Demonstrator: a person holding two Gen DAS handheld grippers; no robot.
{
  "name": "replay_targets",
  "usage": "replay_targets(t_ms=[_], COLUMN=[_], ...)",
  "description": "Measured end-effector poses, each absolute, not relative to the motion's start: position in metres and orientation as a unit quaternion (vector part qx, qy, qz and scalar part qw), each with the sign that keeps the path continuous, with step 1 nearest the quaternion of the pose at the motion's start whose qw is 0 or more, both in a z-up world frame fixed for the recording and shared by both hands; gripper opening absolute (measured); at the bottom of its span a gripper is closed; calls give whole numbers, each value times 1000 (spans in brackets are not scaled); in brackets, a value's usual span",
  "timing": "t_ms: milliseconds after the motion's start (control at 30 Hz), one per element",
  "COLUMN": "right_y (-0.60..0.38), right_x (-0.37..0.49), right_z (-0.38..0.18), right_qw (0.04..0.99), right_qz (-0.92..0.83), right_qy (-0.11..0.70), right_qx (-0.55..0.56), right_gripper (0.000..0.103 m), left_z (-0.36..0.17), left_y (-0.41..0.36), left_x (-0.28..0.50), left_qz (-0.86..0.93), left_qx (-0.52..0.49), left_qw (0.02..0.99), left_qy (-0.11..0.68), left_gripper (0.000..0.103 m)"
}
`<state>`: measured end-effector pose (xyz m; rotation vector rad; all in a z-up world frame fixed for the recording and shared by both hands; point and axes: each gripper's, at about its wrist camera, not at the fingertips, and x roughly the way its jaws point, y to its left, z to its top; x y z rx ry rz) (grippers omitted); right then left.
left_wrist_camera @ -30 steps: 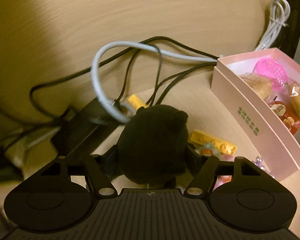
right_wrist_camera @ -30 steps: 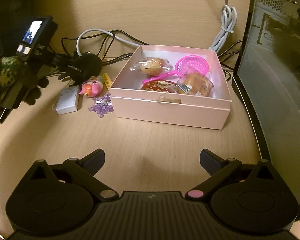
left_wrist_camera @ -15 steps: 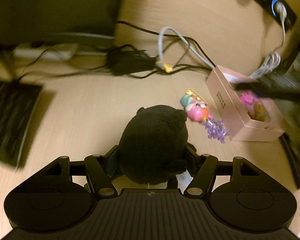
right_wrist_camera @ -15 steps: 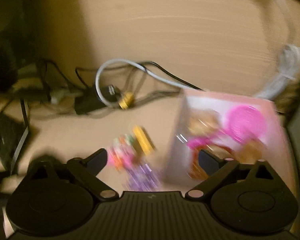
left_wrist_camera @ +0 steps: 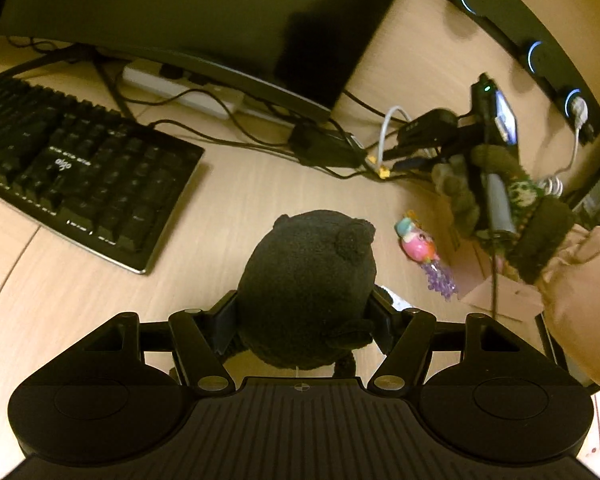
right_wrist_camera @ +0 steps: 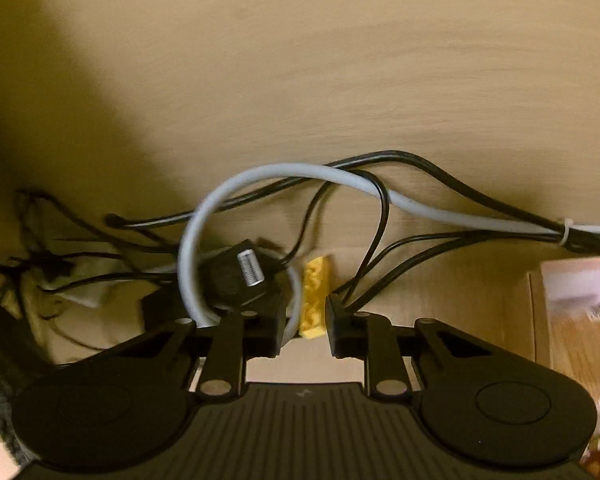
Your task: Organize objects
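Note:
My left gripper [left_wrist_camera: 304, 320] is shut on a black plush toy [left_wrist_camera: 308, 280] and holds it above the desk. In the right wrist view, a small yellow block [right_wrist_camera: 314, 300] lies among the cables between the closing jaws of my right gripper [right_wrist_camera: 306, 312]; the right pad touches it. The left wrist view shows that right gripper [left_wrist_camera: 384, 162] reaching down to the cables, held by a gloved hand [left_wrist_camera: 500, 200]. The pink box [right_wrist_camera: 572, 280] of snacks is at the right edge. A pink toy [left_wrist_camera: 416, 242] and purple crystals [left_wrist_camera: 440, 280] lie beside it.
A grey cable [right_wrist_camera: 300, 172] and several black cables loop around a black adapter [right_wrist_camera: 236, 280] by the back wall. A black keyboard [left_wrist_camera: 80, 172] lies at the left under a monitor [left_wrist_camera: 180, 12]. A power strip [left_wrist_camera: 180, 92] sits behind it.
My left gripper drew back from the cables with the plush toy. My right gripper swept left and forward past the pink box to the cables, and its jaws came together around the yellow block.

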<state>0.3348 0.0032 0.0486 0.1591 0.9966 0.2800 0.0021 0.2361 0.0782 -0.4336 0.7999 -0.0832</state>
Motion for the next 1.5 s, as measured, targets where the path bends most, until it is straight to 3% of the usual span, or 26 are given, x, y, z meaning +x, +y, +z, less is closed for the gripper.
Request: replay_targets(t_ms=[533,1367,1433,1500], right_y=[-10,-98,-108,-120], right_x=[303,72,62,52], right_z=[45,52,50,50], right_qw=[853,842,849,859], right_qz=[153,255,242,220], right_qy=[495,474,468,459], right_qx=[72,-30,-41,-56], right_gripper=[14,15,21,38], left_z=[66,45,46,47], left_y=[226,125,121,115], left_x=[23,17,18,19], left_qz=[-60,-87,-86,-86], left_qx=[-221,-151,-151,-147], left_qw=[885,877,878,878], left_qy=[405,447,447,447], left_gripper=[71,71,71,71])
